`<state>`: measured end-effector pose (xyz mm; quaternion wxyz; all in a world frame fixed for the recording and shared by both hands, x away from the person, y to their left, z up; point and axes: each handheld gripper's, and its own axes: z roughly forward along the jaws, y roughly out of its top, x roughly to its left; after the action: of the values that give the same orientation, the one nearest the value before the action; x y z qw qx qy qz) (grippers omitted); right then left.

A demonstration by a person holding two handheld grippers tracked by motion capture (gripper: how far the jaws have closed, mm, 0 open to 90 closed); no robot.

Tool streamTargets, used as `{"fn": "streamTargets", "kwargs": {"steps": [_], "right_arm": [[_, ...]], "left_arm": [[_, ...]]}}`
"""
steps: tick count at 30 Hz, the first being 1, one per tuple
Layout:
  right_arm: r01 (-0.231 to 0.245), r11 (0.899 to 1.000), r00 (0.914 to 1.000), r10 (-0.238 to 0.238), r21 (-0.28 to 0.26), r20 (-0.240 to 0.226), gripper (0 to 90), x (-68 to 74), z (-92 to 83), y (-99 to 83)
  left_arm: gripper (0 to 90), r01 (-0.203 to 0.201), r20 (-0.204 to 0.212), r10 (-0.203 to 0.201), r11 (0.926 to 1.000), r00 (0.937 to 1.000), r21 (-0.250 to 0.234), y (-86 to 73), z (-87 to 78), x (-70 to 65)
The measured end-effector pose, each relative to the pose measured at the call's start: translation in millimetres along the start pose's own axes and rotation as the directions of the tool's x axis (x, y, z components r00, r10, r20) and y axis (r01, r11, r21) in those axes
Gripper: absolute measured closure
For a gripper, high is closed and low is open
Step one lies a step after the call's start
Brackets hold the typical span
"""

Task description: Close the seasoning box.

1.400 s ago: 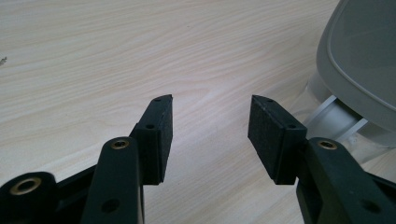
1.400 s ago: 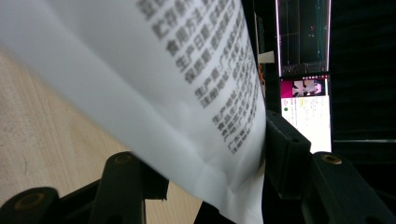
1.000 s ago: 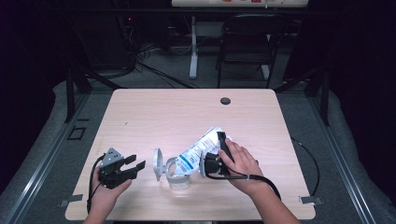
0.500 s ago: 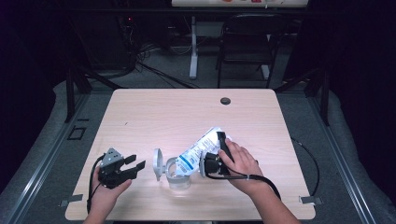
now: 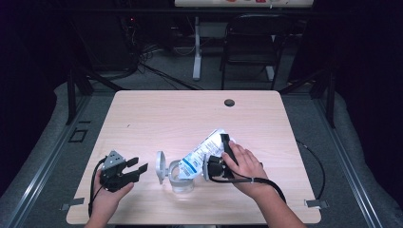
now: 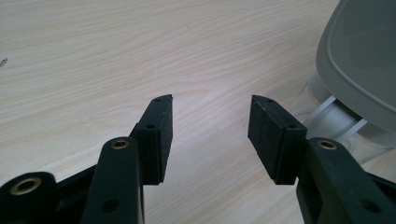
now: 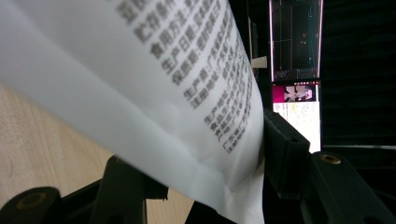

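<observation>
We see the right gripper (image 5: 215, 166) pinching a white printed pouch (image 5: 204, 153) — in the right gripper view the pouch (image 7: 154, 98) passes between its two black fingers (image 7: 285, 154), which press on it from either side near its lower edge. The pouch is tilted, its far end raised up and away from the fingers and its near end dipping over the mouth of a clear jar (image 5: 180, 176) that stands on the tabletop (image 5: 190, 114) just beyond the fingertips. The person's right hand (image 5: 244, 166) wraps the gripper body, and a black cable (image 5: 271, 183) trails back from it along the forearm.

The jar's grey lid (image 5: 161, 167) stands hinged open on the side away from the right fingers, upright and facing the left gripper (image 5: 138, 170). That gripper rests low over the tabletop in the left hand (image 5: 107, 194), its fingers spread with nothing between them — in the left gripper view bare wood shows in the gap between the pads (image 6: 161, 135), and the grey lid (image 6: 362, 60) rises just past the right-hand fingertip, close but apart from it.

Well beyond both sets of fingers, near the far edge of the tabletop, sits a small dark round grommet (image 5: 229, 102).
</observation>
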<state>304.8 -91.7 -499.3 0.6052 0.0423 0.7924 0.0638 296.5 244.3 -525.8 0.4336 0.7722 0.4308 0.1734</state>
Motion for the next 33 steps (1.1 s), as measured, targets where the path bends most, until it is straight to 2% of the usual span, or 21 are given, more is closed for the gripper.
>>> {"fn": "streamTargets", "kwargs": {"steps": [7, 9, 26, 30, 33], "right_arm": [[0.009, 1.000, 1.0000, -0.009, 0.014, -0.002, 49.9, -0.9, -0.9, 0.6], [-0.002, 1.000, 1.0000, 0.002, 0.000, -0.001, 49.9, -0.1, -0.2, 0.0], [0.009, 1.000, 1.0000, -0.009, -0.012, 0.003, 50.2, -1.6, -1.3, -0.8], [0.010, 1.000, 0.9999, -0.010, -0.012, 0.004, 50.3, -1.7, -1.4, -1.0], [0.010, 1.000, 0.9999, -0.010, -0.015, 0.004, 50.4, -1.9, -1.5, -1.1]], "left_arm": [[50.8, -0.004, 0.000, 0.004, 1.0000, 1.0000, 0.000, 0.1, 0.0, -0.1], [50.8, -0.004, 0.000, 0.004, 1.0000, 1.0000, 0.000, 0.1, -0.1, 0.0], [50.8, 0.006, -0.004, -0.006, 0.9999, 1.0000, -0.009, -0.5, 0.4, -0.2], [50.8, 0.003, -0.001, -0.003, 1.0000, 1.0000, 0.005, 0.0, -0.2, 0.1], [50.8, 0.005, -0.002, -0.005, 1.0000, 1.0000, -0.006, -0.4, 0.5, 0.0]]}}
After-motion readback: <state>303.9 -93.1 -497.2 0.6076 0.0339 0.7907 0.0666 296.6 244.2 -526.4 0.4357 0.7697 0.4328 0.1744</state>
